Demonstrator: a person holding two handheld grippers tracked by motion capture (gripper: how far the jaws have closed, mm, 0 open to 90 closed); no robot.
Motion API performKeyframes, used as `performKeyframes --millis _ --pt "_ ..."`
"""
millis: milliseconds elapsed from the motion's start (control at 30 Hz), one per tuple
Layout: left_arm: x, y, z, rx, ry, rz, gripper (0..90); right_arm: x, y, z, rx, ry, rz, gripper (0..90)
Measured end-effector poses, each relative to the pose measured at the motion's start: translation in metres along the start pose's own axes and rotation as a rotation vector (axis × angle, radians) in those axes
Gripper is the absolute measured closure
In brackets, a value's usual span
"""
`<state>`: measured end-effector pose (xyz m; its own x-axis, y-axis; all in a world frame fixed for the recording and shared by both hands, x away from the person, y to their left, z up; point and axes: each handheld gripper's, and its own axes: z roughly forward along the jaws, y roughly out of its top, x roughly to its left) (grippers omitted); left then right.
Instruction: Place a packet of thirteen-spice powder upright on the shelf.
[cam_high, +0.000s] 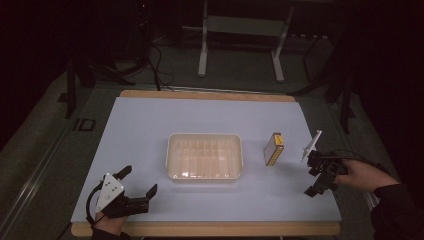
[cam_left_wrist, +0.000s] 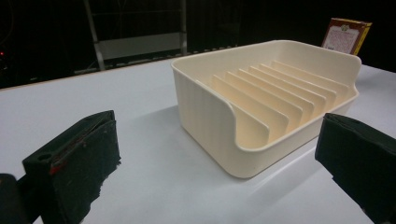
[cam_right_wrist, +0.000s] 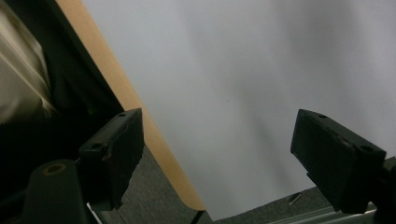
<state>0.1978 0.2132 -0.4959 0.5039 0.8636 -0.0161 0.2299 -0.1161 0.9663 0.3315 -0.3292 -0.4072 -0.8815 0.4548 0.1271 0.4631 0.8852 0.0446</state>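
White sheet is covering the bench (cam_high: 150, 125). We're keeping the left gripper (cam_high: 139, 181) at the near left corner, fingers (cam_left_wrist: 74, 158) standing wide apart, nothing between them, aimed at the cream ribbed tray (cam_high: 204, 175) sitting mid-bench. Just right of the tray, apart from it, a small yellow-edged box (cam_high: 274, 149) is standing upright. We're holding the right gripper (cam_high: 312, 175) at the right edge, near the box but not touching it, fingers (cam_right_wrist: 114, 149) gaping, gripping nothing.
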Motion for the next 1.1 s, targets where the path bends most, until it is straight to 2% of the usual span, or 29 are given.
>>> performKeyframes --millis 233,600,767,800,933,1100 --pt "0.0 0.0 0.0 0.002 -0.005 0.0 0.0 0.008 0.005 0.0 0.035 0.007 -0.086 17.1" --pt "-0.001 0.0 0.001 0.005 -0.019 0.0 0.0 0.016 0.017 0.002 0.074 0.025 -0.164 16.9" --pt "-0.003 0.0 0.001 0.008 -0.028 0.002 0.0 0.019 0.023 0.002 0.072 0.022 -0.206 15.9" --pt "-0.003 0.0 0.001 0.009 -0.031 0.006 0.0 0.02 0.024 0.002 0.072 0.015 -0.201 15.8" --pt "-0.004 0.0 0.001 0.01 -0.034 0.006 0.0 0.025 0.028 0.003 0.1 0.005 -0.247 16.1" --pt "-0.003 0.0 0.001 0.01 -0.034 -0.001 0.0 0.028 0.034 0.002 0.094 -0.001 -0.266 14.9"
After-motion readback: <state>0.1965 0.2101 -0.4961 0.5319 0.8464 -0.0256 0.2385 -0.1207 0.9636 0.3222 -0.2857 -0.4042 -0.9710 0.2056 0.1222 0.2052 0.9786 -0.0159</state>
